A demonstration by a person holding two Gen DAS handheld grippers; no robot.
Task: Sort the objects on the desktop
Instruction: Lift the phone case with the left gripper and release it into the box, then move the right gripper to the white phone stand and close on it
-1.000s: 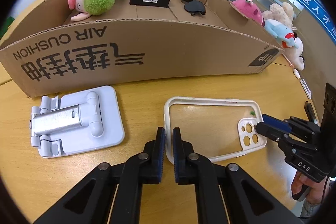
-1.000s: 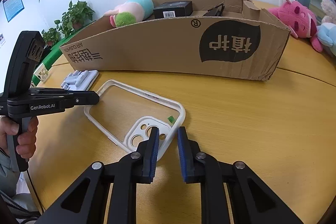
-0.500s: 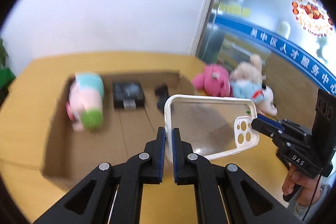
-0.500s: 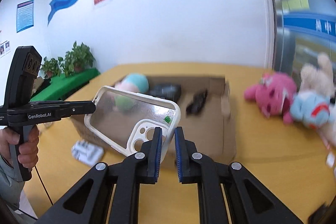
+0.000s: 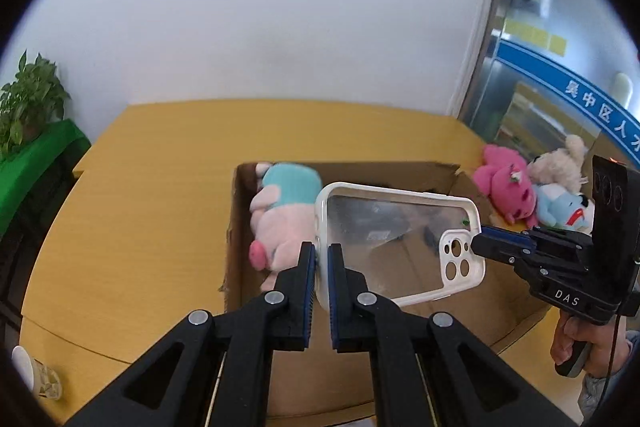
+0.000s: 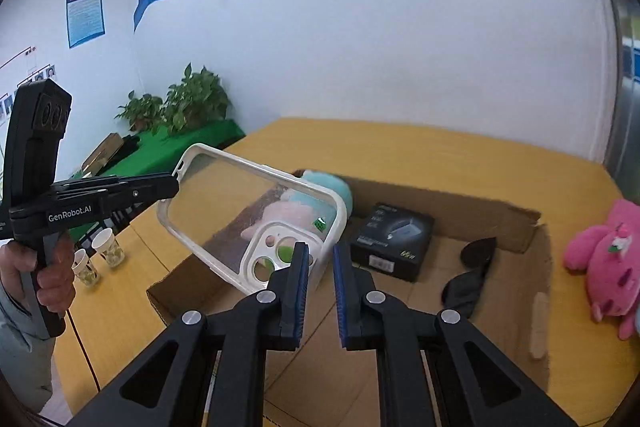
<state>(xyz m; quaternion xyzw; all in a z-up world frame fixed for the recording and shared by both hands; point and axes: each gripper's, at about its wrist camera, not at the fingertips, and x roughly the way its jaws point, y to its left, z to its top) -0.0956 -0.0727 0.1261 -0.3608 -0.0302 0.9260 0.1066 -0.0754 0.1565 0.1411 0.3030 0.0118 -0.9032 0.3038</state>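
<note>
A clear phone case (image 5: 400,247) with a white rim hangs in the air over the open cardboard box (image 5: 234,235), held at both ends. My left gripper (image 5: 321,263) is shut on its plain short end. My right gripper (image 6: 320,267) is shut on the camera-hole end of the phone case (image 6: 224,211). In the left wrist view the right gripper (image 5: 478,245) comes in from the right. Opposite, the left gripper (image 6: 174,187) reaches in from the left. Inside the box (image 6: 520,223) lie a pink and teal plush (image 5: 280,223), a black carton (image 6: 392,239) and dark sunglasses (image 6: 468,271).
Pink, cream and blue plush toys (image 5: 520,187) sit on the yellow table right of the box. Paper cups (image 6: 106,247) stand on the table at the left. Potted plants (image 6: 192,107) stand on a green surface behind. A hand (image 6: 52,267) grips the left tool's handle.
Both grippers have lifted the phone case off the table and carried it up over the box. The grey phone stand has dropped out of view.
</note>
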